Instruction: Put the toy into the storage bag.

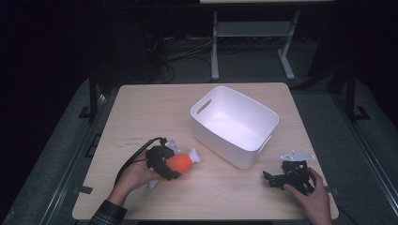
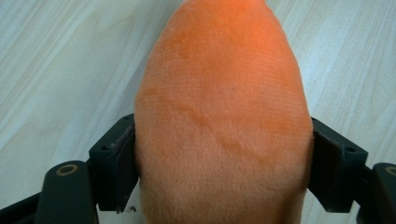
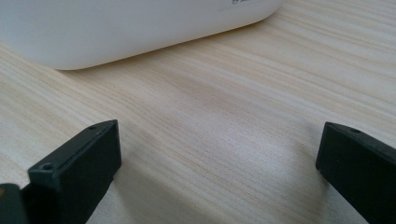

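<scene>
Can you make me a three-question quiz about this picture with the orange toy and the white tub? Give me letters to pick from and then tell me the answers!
1. Where is the orange toy?
A. inside the white tub
B. on the table, left of the white tub
C. on the floor

2. What colour is the tub?
A. white
B. blue
C. black

3. What is the left gripper doing?
A. lying open far from the toy
B. holding the tub's handle
C. squeezing the orange toy between its jaws

Answers:
1. B, because the high view shows the toy lying on the table beside the tub, not in it.
2. A, because its walls and inside are plain white.
3. C, because the left gripper view shows both black pads pressing on the toy's sides, while the right gripper stands open over bare wood.
</scene>
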Demonstrator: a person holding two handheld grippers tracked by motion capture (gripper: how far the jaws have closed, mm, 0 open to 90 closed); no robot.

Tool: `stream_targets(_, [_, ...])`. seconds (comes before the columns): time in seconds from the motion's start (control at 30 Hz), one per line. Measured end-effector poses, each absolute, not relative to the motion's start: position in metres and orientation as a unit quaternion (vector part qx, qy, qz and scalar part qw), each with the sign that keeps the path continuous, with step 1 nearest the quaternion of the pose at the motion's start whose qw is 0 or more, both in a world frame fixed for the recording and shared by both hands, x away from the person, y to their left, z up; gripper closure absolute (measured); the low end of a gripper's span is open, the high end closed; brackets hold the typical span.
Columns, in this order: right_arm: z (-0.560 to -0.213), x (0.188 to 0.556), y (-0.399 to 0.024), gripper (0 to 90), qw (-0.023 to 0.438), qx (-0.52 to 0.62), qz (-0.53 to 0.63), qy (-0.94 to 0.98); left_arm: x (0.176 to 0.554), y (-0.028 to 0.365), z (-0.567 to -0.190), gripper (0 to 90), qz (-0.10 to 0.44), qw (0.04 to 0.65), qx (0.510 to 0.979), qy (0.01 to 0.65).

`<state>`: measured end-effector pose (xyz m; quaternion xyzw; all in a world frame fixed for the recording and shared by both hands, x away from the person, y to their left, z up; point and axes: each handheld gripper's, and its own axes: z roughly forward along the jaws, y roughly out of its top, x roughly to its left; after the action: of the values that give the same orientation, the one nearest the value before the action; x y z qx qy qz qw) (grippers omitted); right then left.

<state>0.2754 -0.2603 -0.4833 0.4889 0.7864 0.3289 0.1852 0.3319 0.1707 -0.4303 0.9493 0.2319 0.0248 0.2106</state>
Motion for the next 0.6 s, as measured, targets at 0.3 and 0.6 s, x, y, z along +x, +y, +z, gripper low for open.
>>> stream_targets(0.3, [-0.483,0.275,-0.260,0.0,0.185,0.489,0.329,0.786,0.333,0.177,-0.423,22.2,0.029,0.220,0.947,0.233])
stream_targets(0.6, [-0.483,0.275,-0.260,0.0,0.185,0.489,0.329,0.786,0.334,0.182,-0.413,22.2,0.029,0.231,0.945,0.230])
